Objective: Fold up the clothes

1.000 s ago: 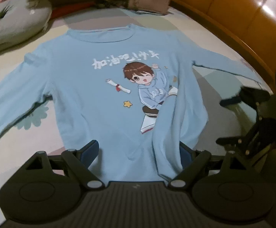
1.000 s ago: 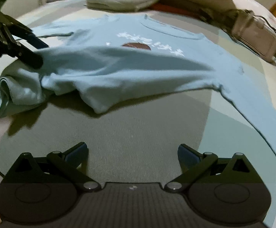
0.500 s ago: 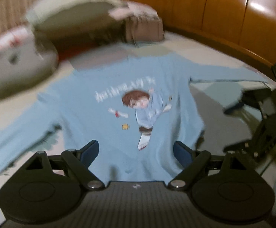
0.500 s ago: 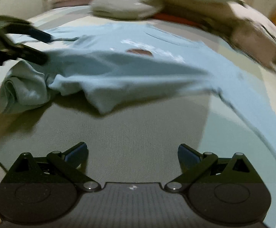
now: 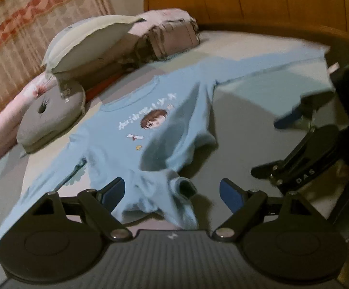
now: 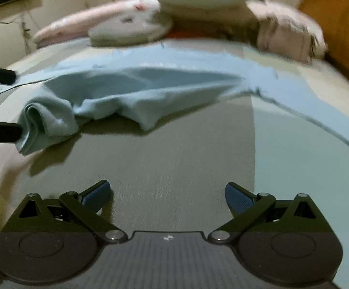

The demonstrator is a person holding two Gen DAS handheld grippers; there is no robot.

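A blue shirt (image 5: 138, 134) lies flat on the bed (image 5: 241, 110), front side up, with a cartoon boy (image 5: 154, 119) and white writing on the chest. One sleeve (image 5: 265, 66) reaches out toward the wooden headboard (image 5: 270, 0), and the other sleeve (image 5: 37, 185) runs down the other side toward the camera. The bottom edge of the shirt is bunched up into a soft lump (image 5: 164, 192) instead of lying smooth, and one side of the shirt is folded over onto the picture. The left gripper (image 5: 172, 190) is right at this lump, with its two blue fingers (image 5: 113, 190) spread wide apart on either side of the cloth. They are not squeezing it. The right gripper (image 6: 167, 195) is over bare bed sheet (image 6: 174, 163), near the shirt but not touching it. Its fingers (image 6: 96, 196) are spread wide too, with nothing between them. In the left view the right gripper (image 5: 275, 151) shows as a dark shape off to the side, apart from the shirt. In the right view the lump (image 6: 47, 122) sits by the black tips of the left gripper (image 6: 0, 103). At the top of the bed are a grey round cushion (image 5: 51, 118), a pale pillow (image 5: 90, 41) and a folded brown blanket (image 5: 172, 36). A pink pillow (image 6: 97, 21) lies behind the cushion.
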